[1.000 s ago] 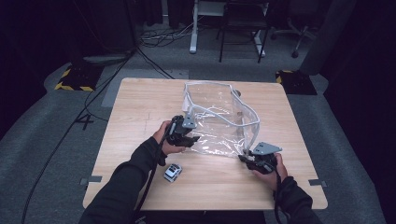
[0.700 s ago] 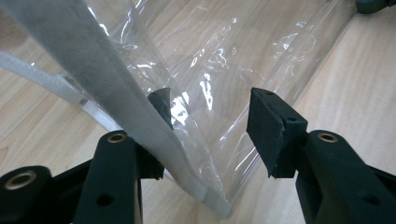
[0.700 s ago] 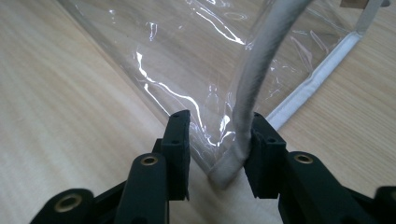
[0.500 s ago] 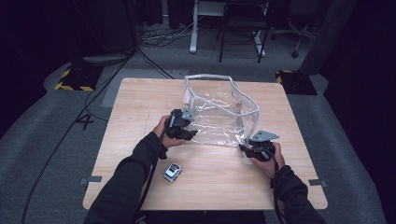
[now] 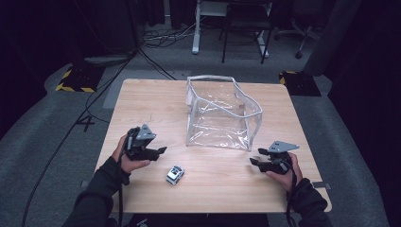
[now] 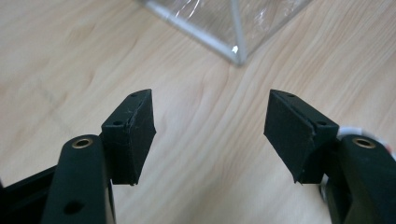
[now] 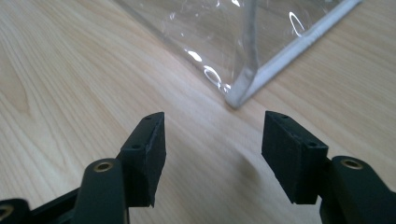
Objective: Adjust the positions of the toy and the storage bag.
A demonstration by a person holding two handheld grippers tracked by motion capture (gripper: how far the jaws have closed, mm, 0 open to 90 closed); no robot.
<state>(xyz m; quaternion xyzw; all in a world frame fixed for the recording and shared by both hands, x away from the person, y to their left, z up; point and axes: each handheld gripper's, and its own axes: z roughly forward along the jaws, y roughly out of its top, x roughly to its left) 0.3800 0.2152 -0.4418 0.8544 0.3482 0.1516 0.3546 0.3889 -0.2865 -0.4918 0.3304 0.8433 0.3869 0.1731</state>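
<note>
The clear bag [image 5: 222, 113] is stood on the worktop [image 5: 142, 99], between and beyond both grippers. The left gripper [image 5: 161, 150] and right gripper [image 5: 253, 161] are spread, having just been opening, nothing between.

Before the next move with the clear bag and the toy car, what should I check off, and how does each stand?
1. Left hand-held gripper empty, jaws just opening, nothing between them: ok.
2. Right hand-held gripper empty, jaws just opening, nothing between them: ok.
3. Clear bag standing upright with its top open: ok.
4. Toy car free on the table, apart from bag and grippers: ok.
5. Bag empty: ok, nothing seen inside.
6. Bag stable without support: cannot tell.
</note>
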